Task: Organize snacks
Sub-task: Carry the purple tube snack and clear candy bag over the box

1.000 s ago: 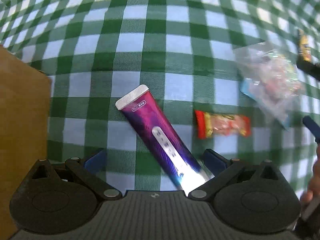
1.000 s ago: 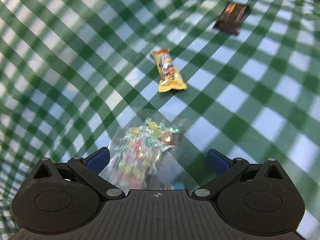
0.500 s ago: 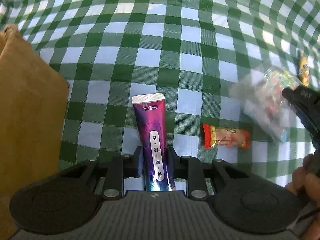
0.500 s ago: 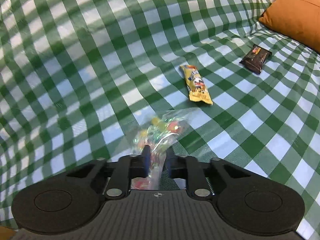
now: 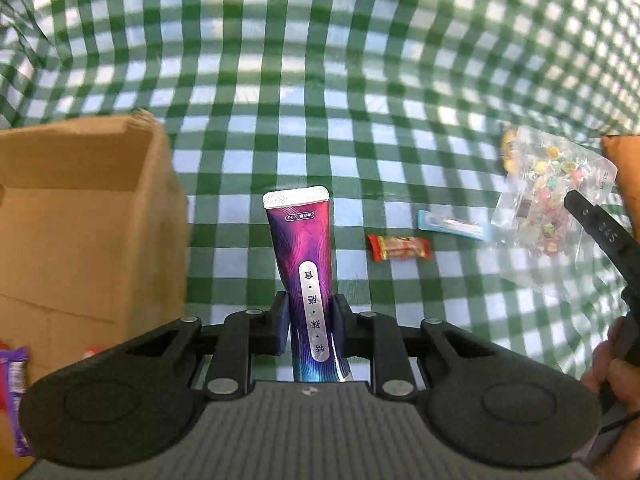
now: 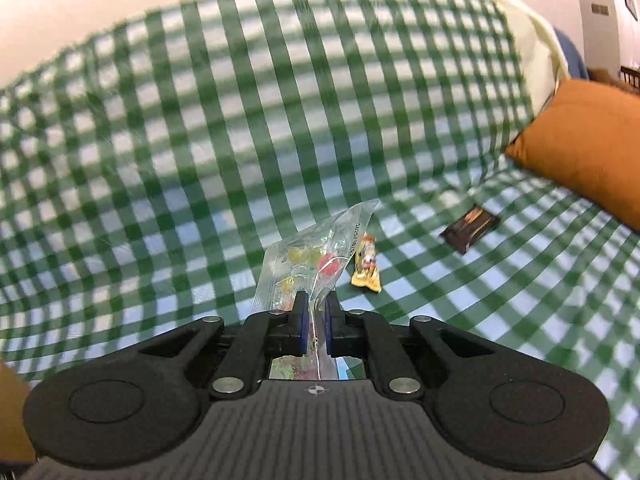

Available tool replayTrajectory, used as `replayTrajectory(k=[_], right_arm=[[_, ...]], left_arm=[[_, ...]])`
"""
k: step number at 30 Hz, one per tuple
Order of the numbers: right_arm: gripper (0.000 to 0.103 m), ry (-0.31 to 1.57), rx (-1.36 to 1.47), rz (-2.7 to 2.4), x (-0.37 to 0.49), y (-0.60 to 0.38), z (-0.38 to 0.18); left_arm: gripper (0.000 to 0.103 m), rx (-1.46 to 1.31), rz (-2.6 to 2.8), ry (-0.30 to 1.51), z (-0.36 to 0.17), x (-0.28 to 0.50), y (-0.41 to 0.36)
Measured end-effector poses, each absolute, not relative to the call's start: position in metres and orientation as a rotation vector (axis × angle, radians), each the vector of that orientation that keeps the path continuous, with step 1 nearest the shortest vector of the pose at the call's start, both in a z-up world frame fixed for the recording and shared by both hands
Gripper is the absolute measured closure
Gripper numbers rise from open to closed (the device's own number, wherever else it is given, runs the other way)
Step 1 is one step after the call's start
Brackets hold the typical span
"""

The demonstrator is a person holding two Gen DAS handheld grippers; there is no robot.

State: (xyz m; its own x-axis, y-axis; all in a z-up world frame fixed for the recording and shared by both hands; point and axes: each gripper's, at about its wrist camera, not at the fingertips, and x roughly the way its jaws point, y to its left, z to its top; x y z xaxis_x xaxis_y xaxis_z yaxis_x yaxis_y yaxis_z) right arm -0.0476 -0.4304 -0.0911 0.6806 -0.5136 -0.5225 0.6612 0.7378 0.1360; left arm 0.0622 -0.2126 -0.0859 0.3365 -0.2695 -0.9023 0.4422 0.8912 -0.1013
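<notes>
My left gripper is shut on a purple tube, which sticks up from the jaws above the green checked cloth. An open cardboard box stands to its left. In the right wrist view my right gripper holds a clear candy bag off the cloth. Its jaws are still closing, pads pressing the bag. The left wrist view shows that same candy bag at the right, pinched by a black finger. A red candy bar and a blue packet lie on the cloth.
A yellow snack and a dark brown packet lie further right on the cloth, near an orange cushion. A purple wrapper shows inside the box. A person's hand is at the right edge.
Both grippers went from wide open to shut, the left on the purple tube and the right on the candy bag. Both then rose, lifting their items off the cloth; the box came into view.
</notes>
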Motion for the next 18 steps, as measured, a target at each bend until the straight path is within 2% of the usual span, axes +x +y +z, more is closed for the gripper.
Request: replayTrajectory(k=[10,18], right_arm=[[0.094,0.468,0.287,-0.503,-0.166,-0.314,-0.023],[0.094,0.553,0.32,-0.289,-0.224,-0.192,0.003]], left_arm=[[0.079,0.195,-0.494,0.985,0.004,-0.011,-0.1],[0.079,0.204,-0.386,0.95,0.034,-0.066,0.014]])
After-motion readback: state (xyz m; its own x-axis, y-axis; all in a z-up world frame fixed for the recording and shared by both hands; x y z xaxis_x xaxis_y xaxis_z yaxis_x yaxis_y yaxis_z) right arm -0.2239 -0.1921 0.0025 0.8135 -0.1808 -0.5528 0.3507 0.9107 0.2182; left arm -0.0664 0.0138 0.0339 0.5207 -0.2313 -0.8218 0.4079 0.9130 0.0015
